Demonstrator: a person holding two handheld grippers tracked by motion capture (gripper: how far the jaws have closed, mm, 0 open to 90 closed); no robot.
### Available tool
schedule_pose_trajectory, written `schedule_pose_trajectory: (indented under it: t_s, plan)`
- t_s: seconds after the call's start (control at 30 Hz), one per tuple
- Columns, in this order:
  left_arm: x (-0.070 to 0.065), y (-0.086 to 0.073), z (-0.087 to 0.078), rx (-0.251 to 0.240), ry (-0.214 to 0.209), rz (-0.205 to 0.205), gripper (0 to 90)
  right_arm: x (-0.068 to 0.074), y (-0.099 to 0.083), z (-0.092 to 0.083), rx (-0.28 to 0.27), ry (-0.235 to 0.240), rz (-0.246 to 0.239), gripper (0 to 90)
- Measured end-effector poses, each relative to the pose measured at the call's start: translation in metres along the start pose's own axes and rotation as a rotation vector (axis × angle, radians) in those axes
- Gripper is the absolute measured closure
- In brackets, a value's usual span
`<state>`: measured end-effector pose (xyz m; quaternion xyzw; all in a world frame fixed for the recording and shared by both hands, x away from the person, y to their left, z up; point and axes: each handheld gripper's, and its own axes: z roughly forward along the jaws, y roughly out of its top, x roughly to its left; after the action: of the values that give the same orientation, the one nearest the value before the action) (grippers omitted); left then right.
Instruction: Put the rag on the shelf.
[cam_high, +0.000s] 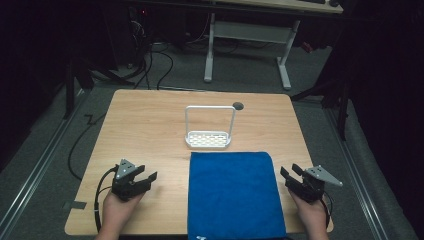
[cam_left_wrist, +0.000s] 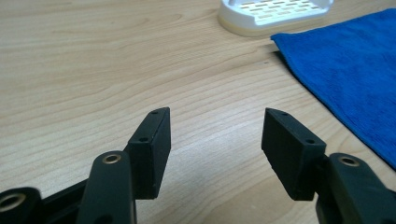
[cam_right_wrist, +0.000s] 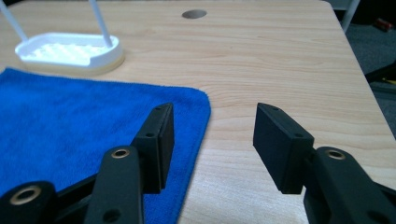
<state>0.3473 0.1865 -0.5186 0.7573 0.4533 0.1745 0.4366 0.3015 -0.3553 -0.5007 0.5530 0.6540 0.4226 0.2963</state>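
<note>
Left claw (cam_high: 148, 176): I held it over the table's near-left corner, jaws wide apart, nothing between them. In the left gripper view (cam_left_wrist: 215, 133) only bare wood lay between the pads.
Right claw (cam_high: 288, 171): I held it over the near-right corner, jaws wide apart and holding nothing. In the right gripper view (cam_right_wrist: 214, 128) its left jaw stood above the cloth's far-right corner, and its right jaw stood above bare wood.
Blue cloth (cam_high: 234, 192): it lay flat on the table, centred along the near edge, between the two claws and touched by neither. Its near hem reached the table's near edge. It was also seen from the left claw (cam_left_wrist: 345, 65) and from the right claw (cam_right_wrist: 70, 121).
White rack (cam_high: 208, 139): a slotted white tray with a tall hoop handle stood upright at mid-table, just beyond the cloth's far edge. I could not tell whether the two touched. It was also seen from the left claw (cam_left_wrist: 275, 14) and from the right claw (cam_right_wrist: 70, 52).
Table (cam_high: 145, 125): light wood, with a round cable hole (cam_high: 238, 106) near the far edge, just beyond the rack's right post.
Hands: my left hand (cam_high: 117, 212) and right hand (cam_high: 312, 217) came in over the near edge, each gripping its own claw.
</note>
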Motion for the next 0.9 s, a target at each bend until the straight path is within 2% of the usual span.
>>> schedule_pose_trajectory:
  t_s: [0.1, 0.2, 0.4, 0.67, 0.77, 0.9]
  plan:
    - [-0.002, 0.001, 0.005, 0.02, 0.011, 0.033, 42.8, 0.003, 0.0, 0.001, 0.012, -0.012, -0.037, 47.4]
    - [-0.003, 0.0, 0.008, 0.032, 0.007, 0.036, 42.8, 0.002, 0.0, 0.001, 0.013, -0.017, -0.038, 46.6]
    - [-0.008, -0.001, 0.009, 0.041, 0.007, 0.054, 42.8, 0.003, 0.0, 0.002, 0.035, -0.019, -0.085, 44.3]
    - [-0.013, -0.003, 0.012, 0.029, 0.029, 0.082, 41.9, -0.001, 0.0, 0.003, 0.045, 0.024, -0.086, 43.9]
    - [-0.014, -0.004, 0.011, 0.018, 0.035, 0.079, 42.1, -0.001, -0.001, 0.004, 0.032, 0.036, -0.084, 44.3]
    - [-0.015, -0.004, 0.011, 0.015, 0.039, 0.078, 42.9, -0.003, -0.001, 0.005, 0.043, 0.044, -0.093, 44.9]
